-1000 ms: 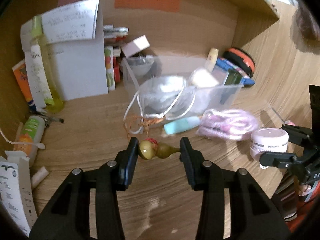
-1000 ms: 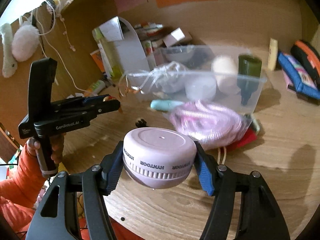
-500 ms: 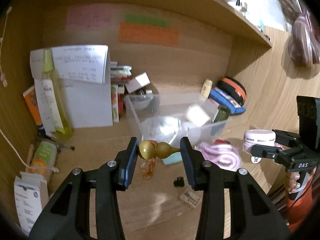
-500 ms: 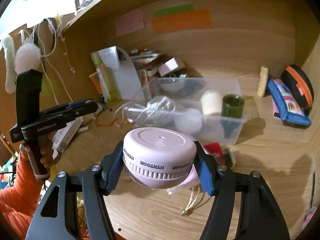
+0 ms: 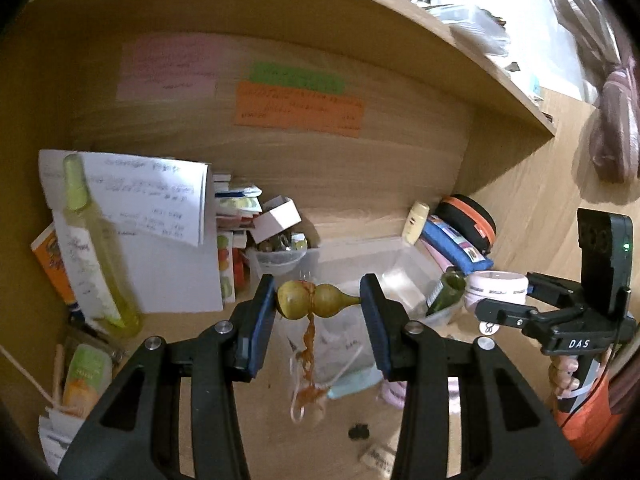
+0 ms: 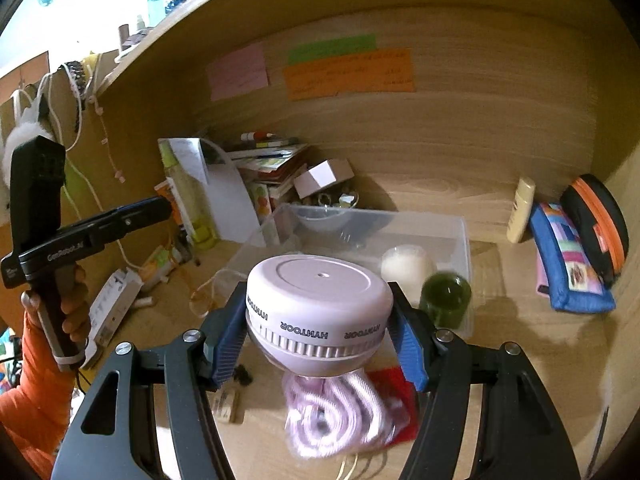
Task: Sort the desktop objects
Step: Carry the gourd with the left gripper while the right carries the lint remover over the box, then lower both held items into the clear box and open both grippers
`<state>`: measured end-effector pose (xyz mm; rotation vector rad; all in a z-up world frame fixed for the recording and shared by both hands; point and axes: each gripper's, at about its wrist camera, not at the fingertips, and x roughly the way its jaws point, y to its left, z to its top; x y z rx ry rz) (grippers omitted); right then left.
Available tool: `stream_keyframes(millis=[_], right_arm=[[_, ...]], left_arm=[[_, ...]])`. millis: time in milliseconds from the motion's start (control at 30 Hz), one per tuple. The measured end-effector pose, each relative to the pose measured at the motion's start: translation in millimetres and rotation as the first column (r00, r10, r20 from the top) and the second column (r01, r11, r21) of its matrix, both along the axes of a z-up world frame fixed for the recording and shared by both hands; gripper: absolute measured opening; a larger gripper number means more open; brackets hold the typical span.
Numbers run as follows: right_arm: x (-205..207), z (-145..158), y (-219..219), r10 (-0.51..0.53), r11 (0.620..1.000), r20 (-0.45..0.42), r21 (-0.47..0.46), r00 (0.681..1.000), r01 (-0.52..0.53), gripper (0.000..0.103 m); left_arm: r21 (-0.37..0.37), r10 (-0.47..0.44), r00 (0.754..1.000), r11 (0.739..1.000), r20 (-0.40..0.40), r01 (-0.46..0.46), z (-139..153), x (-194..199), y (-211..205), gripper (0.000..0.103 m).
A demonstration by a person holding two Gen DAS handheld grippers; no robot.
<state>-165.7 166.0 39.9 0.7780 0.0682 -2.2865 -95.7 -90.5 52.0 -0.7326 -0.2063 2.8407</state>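
A small yellow-green gourd charm [image 5: 314,301] lies sideways between the pads of my left gripper [image 5: 319,306], which is shut on it; its orange cord [image 5: 309,346] dangles below. My right gripper [image 6: 318,326] is shut on a round pale pink device [image 6: 318,312] with lettering on its side. Both are held in the air above and in front of a clear plastic bin [image 6: 460,232] that holds a white ball [image 6: 406,266], a green bottle [image 6: 446,298] and a small bowl. In the left wrist view the right gripper [image 5: 490,302] with the pink device [image 5: 496,288] is at the right.
A pink coiled cord [image 6: 340,412] and red card lie on the desk before the bin. A tall yellow spray bottle [image 5: 94,256], papers and small boxes crowd the back left. A blue pouch [image 6: 568,256], black-orange case [image 6: 596,220] and cream tube [image 6: 520,210] sit right. A shelf runs overhead.
Both grippers have risen from near the desktop with their objects still held. The gourd's cord has come off the desk and hangs free. The views now look down on the bin.
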Motion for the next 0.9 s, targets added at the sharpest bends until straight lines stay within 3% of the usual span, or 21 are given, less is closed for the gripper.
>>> stream_keyframes(millis=[167, 333, 433, 533, 833, 900], right_arm=[[-24.0, -2.7, -15.9, 0.009, 1.000, 0.023, 0.011, 1.000, -0.009, 0.062], [-43.4, -15.4, -35.6, 0.024, 0.999, 0.049, 0.042, 0.999, -0.026, 0.062], [-57.6, -23.6, -49.5, 0.017, 0.997, 0.063, 0.081, 0.998, -0.022, 0.062], [-72.4, -30.5, -61.9, -0.001, 0.992, 0.073, 0.129, 0.997, -0.009, 0.062], [-96.2, -47.0, -82.6, -0.038, 0.969, 0.078, 0.246, 0.996, 0.018, 0.062], [-95.7, -50.4, -86.4, -0.037, 0.968, 0.081, 0.250, 0.996, 0.016, 0.062]], left_arm=[[0.013, 0.014, 1.000, 1.000, 0.028, -0.014, -10.4, -32.9, 0.9, 0.042], [0.055, 0.020, 0.994, 0.998, 0.104, -0.026, -35.8, -74.9, 1.4, 0.042], [0.050, 0.015, 0.990, 0.999, 0.140, -0.022, -44.6, -100.0, 5.7, 0.042], [-0.005, 0.030, 0.986, 1.000, 0.162, -0.029, -51.4, -116.6, 12.7, 0.042], [-0.042, 0.021, 0.978, 0.999, 0.209, -0.012, -68.3, -124.8, 14.7, 0.043], [-0.036, 0.016, 0.976, 0.999, 0.216, -0.009, -69.1, -124.7, 14.1, 0.050]])
